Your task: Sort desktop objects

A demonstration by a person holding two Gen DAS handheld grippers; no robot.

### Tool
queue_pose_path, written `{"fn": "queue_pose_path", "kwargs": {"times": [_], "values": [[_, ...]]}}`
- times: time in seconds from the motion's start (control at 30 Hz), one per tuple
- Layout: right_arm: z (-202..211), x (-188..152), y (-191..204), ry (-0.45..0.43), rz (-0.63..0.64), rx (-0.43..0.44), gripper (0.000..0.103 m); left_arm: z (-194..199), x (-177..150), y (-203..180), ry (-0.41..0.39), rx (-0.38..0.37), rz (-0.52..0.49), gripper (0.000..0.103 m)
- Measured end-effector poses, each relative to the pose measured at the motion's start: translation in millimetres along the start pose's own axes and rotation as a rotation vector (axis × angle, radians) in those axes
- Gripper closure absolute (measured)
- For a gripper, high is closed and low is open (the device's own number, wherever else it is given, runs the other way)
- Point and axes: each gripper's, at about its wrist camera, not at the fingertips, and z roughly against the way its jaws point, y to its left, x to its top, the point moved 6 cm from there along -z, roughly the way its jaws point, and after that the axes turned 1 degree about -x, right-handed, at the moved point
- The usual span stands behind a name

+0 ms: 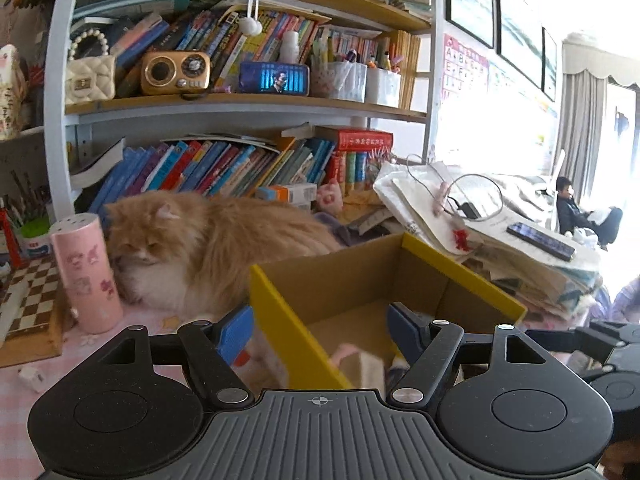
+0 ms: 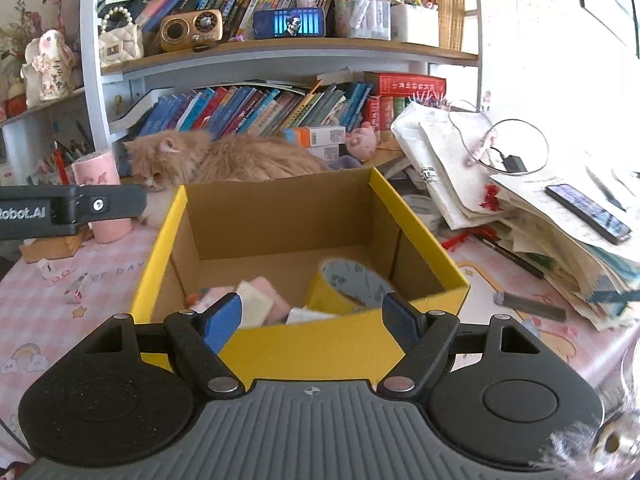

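Observation:
An open cardboard box with yellow outer walls (image 2: 320, 344) stands on the pink tablecloth. Inside lie a roll of yellow tape (image 2: 352, 284) and some pink and white soft pieces (image 2: 260, 300). My right gripper (image 2: 312, 316) hovers open over the box's near wall, with nothing pressed between its blue pads. In the left wrist view the box (image 1: 460, 272) is close ahead. Its left wall runs between the fingers of my open left gripper (image 1: 320, 332), and the left pad (image 1: 236, 332) is close to that wall. Part of the left gripper's body (image 2: 72, 208) shows at the left edge of the right wrist view.
An orange cat (image 1: 208, 240) lies behind the box against the bookshelf. A pink cylinder (image 1: 88, 272) and a chessboard (image 1: 28, 300) stand at the left. A heap of papers (image 2: 560, 220) with a phone (image 2: 588, 212) on top fills the right, and a grey stick (image 2: 532, 306) lies beside it.

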Motion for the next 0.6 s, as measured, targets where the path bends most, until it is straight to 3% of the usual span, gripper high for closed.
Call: {"fn": "queue_pose_path", "kwargs": {"times": [0.3,0.6], "values": [[41,-30,55,0.015,-0.005,-0.069,0.027,48,-43,40,0.061,-0.031,0.062,0.026],[58,-69,122,0.091,0.028,-0.025,0.027,93,-95,75,0.164,-0.002,0.081,0.025]]}}
